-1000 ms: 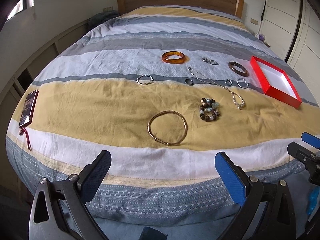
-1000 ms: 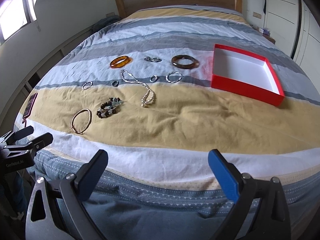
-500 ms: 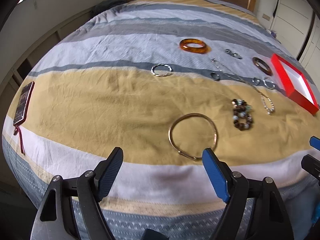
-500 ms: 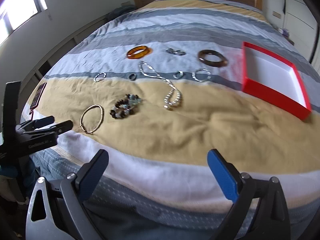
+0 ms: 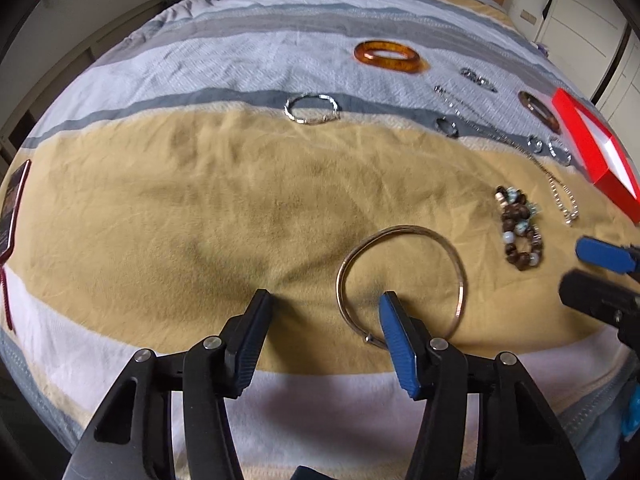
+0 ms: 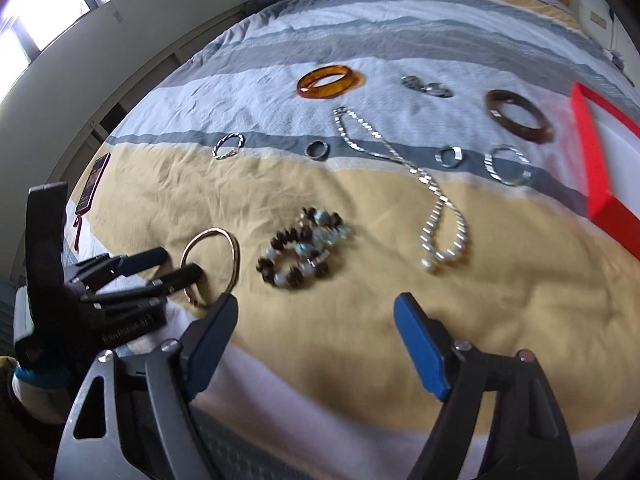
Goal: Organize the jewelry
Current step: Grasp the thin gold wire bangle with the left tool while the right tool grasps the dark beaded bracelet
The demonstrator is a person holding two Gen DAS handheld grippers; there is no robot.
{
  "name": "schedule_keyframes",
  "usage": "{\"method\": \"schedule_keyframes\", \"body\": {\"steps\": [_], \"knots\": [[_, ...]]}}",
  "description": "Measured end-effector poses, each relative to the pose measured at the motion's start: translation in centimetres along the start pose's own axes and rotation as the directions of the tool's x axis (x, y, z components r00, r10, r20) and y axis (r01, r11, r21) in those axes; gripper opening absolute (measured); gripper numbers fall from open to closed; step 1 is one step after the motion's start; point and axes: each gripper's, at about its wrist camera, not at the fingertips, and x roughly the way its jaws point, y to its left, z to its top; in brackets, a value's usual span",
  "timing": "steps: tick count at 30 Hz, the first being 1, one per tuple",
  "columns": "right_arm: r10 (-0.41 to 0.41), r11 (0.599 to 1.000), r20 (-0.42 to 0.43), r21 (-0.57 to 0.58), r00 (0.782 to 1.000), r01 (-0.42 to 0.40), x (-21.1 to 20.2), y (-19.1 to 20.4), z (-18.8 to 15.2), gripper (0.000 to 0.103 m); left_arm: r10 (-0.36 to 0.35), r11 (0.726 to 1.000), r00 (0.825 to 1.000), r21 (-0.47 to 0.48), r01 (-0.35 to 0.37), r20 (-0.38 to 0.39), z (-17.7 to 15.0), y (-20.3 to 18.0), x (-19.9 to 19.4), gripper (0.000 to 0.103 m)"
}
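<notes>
A thin gold bangle (image 5: pixel 400 276) lies flat on the yellow stripe of the bedspread. My left gripper (image 5: pixel 324 302) stands over its near left rim, the blue right fingertip (image 5: pixel 390 312) inside the ring and the black left one outside. The jaws are closing, with a gap still on both sides of the rim. A brown and pale-blue beaded bracelet (image 6: pixel 300 252) lies just ahead of my right gripper (image 6: pixel 316 304), whose jaws are closing with only bedspread between them. The right wrist view shows the left gripper (image 6: pixel 164 268) at the bangle (image 6: pixel 210 264).
Farther up the bed lie an amber bangle (image 6: pixel 330 80), a brown bangle (image 6: pixel 520 120), a silver chain necklace (image 6: pixel 440 208), a twisted silver bracelet (image 5: pixel 312 109) and several rings. An open red box (image 6: pixel 592 168) sits at the right. A phone (image 5: pixel 12 208) lies at the left edge.
Both grippers have come down and forward over the bed and their jaws have narrowed. The left one now straddles the gold bangle's rim; the right one has neared the beaded bracelet.
</notes>
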Motion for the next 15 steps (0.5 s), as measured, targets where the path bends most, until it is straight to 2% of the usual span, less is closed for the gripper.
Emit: {"method": "schedule_keyframes", "body": {"steps": [5,9,10,12,13,14,15], "knots": [[0.008,1.0,-0.025,-0.004,1.0,-0.008,2.6,0.3,1.3,0.071,-0.003,1.0,1.0,0.022,0.003,-0.014,0.1,0.0,0.9,0.055],[0.015,1.0,-0.025,0.003,1.0,-0.015,3.7,0.2,2.3,0.048,-0.012,1.0,1.0,0.023,0.012,0.005,0.0,0.4,0.9,0.046],[0.015,1.0,-0.028,0.0,0.999,-0.015,4.0,0.1,2.5,0.038,-0.008,1.0,1.0,0.027,0.008,0.013,0.0,0.5,0.8,0.04],[0.009,1.0,-0.035,-0.001,0.999,-0.009,4.4,-0.2,2.8,0.026,-0.006,1.0,1.0,0.03,0.005,0.026,0.0,0.6,0.7,0.025],[0.011,1.0,-0.035,-0.001,0.999,-0.011,4.4,-0.4,2.9,0.023,-0.005,1.0,0.999,0.031,0.004,0.031,0.1,0.6,0.6,0.011],[0.017,1.0,-0.036,-0.004,0.999,-0.017,4.4,-0.5,2.9,0.023,-0.001,0.999,0.999,0.035,0.0,0.032,0.2,0.6,0.6,0.005],[0.016,1.0,-0.037,-0.014,0.999,-0.016,4.4,-0.5,2.8,0.018,0.005,0.999,0.999,0.039,-0.006,0.033,0.3,0.4,0.7,0.005]]}}
